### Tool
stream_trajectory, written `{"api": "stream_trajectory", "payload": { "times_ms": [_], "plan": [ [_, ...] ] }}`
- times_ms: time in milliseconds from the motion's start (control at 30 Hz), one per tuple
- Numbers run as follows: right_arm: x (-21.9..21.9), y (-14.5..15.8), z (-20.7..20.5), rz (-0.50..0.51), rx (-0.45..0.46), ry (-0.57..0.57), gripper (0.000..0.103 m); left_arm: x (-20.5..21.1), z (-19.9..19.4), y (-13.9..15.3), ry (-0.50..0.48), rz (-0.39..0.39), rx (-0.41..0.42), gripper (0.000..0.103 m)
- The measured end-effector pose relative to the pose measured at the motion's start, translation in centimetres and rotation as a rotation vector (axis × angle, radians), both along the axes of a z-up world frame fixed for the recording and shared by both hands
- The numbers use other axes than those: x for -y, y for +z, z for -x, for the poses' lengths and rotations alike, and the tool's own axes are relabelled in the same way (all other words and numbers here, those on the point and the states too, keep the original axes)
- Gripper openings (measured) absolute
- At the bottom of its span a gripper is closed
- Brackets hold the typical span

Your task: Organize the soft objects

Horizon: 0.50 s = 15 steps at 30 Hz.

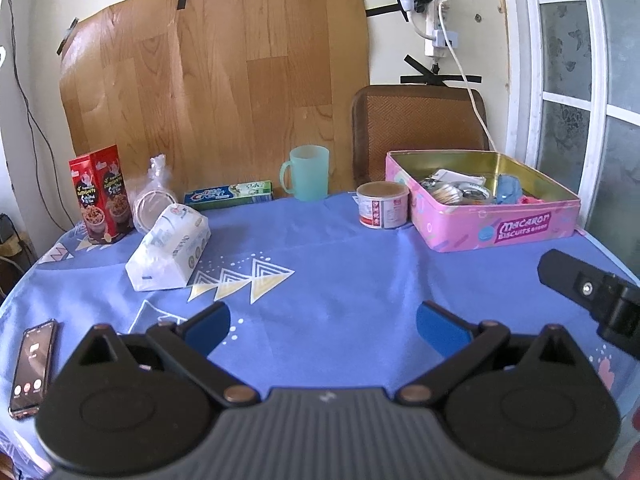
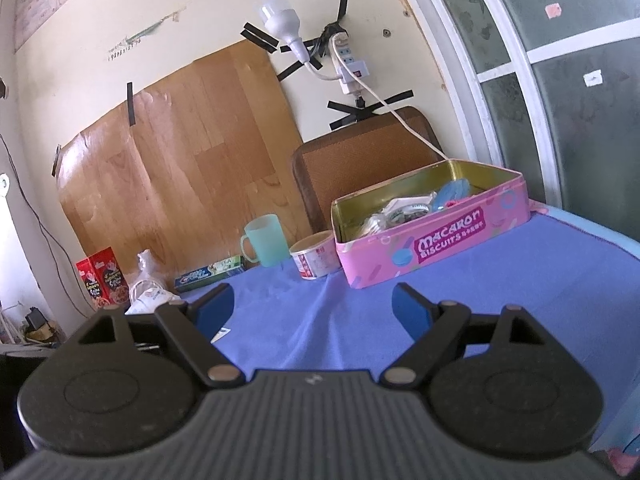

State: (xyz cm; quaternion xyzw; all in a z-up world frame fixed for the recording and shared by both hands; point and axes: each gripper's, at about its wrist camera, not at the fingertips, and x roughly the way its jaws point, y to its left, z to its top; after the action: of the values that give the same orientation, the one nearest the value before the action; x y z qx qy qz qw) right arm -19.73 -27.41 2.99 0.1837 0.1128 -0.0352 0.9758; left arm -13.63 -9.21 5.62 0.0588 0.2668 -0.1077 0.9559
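A white soft tissue pack (image 1: 170, 249) lies on the blue tablecloth (image 1: 340, 264) at the left; in the right wrist view only its top (image 2: 150, 300) shows behind my finger. A pink Macaron tin (image 1: 492, 216) (image 2: 430, 236) stands open at the back right, holding several small items, among them a blue soft thing (image 1: 509, 189). My left gripper (image 1: 323, 326) is open over bare cloth, nothing between its fingers. My right gripper (image 2: 313, 309) is open too, in front of the tin; part of it (image 1: 592, 294) shows at the right of the left wrist view.
Along the back stand a red snack box (image 1: 102, 194), a clear bag of lids (image 1: 154, 196), a toothpaste box (image 1: 229, 195), a green mug (image 1: 306, 172) and a small tub (image 1: 382, 205). A phone (image 1: 33, 368) lies front left. A chair back (image 1: 418, 120) rises behind the table.
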Motion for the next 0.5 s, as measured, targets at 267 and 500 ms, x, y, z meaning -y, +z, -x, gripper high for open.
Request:
{"api": "stream_trajectory", "payload": {
  "times_ms": [267, 500],
  "plan": [
    [0.11, -0.07, -0.10, 0.002, -0.013, 0.002, 0.088, 0.19, -0.22, -0.46, -0.013, 0.000, -0.031, 0.103],
    [0.07, -0.06, -0.11, 0.003, -0.015, 0.004, 0.088, 0.02, -0.26, -0.43, -0.012, 0.006, -0.038, 0.103]
  ]
}}
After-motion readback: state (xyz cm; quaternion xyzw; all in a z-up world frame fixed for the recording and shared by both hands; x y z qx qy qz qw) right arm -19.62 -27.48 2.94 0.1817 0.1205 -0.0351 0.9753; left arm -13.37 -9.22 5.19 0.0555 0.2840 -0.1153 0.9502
